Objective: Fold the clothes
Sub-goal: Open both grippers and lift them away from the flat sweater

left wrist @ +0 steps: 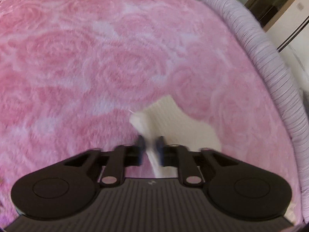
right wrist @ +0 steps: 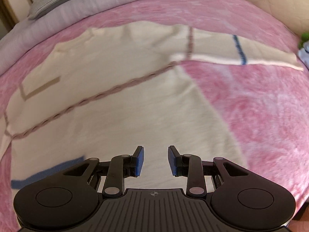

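Note:
A cream knitted sweater [right wrist: 119,89] with brown lines and a blue stripe lies spread on a pink rose-pattern blanket [right wrist: 260,104]. One sleeve [right wrist: 241,52] stretches to the far right. My right gripper [right wrist: 155,161] is open and empty, just above the sweater's near part. In the left wrist view, my left gripper [left wrist: 151,148] is shut on a fold of the cream sweater [left wrist: 173,119] and holds it over the pink blanket [left wrist: 96,58]. The view is blurred.
A lilac striped quilt [left wrist: 270,58] is bunched along the blanket's right edge; it also shows in the right wrist view [right wrist: 77,5] at the far left. A beige padded headboard [right wrist: 270,2] is at the back right. A green and grey item [right wrist: 304,44] sits at the right edge.

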